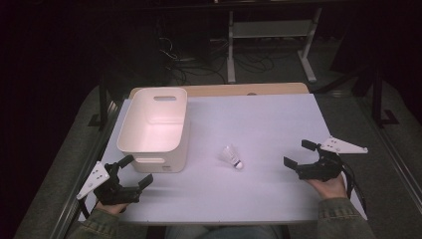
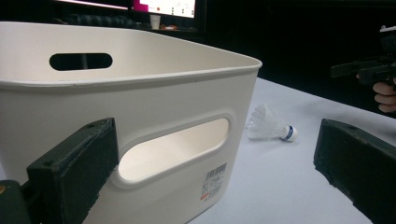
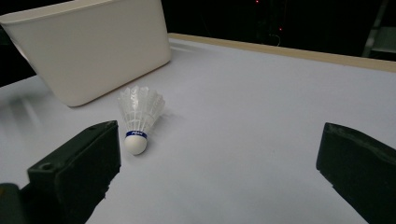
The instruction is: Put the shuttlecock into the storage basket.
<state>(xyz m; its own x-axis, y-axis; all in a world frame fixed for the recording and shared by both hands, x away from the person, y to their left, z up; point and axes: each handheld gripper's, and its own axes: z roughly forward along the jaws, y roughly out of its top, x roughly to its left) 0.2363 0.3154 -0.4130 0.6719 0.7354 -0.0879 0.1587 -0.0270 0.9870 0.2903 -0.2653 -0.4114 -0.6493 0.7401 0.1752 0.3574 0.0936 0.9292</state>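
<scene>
A white shuttlecock (image 1: 232, 157) with a blue band lies on its side on the white table top (image 1: 259, 124), near the middle. It lies a little way in front of my right gripper (image 3: 219, 177), nearer its left jaw (image 3: 135, 119). A white plastic bin (image 1: 154, 127) with handle slots stands at the left. My left gripper (image 1: 135, 171) is open just in front of the bin's near wall (image 2: 154, 135). My right gripper (image 1: 298, 153) is open at the right, pointing towards the shuttlecock. Nothing is between either pair of jaws.
A wooden strip (image 1: 249, 88) runs along the table's far edge. Beyond it, on a dark floor, are cables (image 1: 199, 64) and a white metal frame (image 1: 271, 35). Bare table top lies between the shuttlecock and the right gripper.
</scene>
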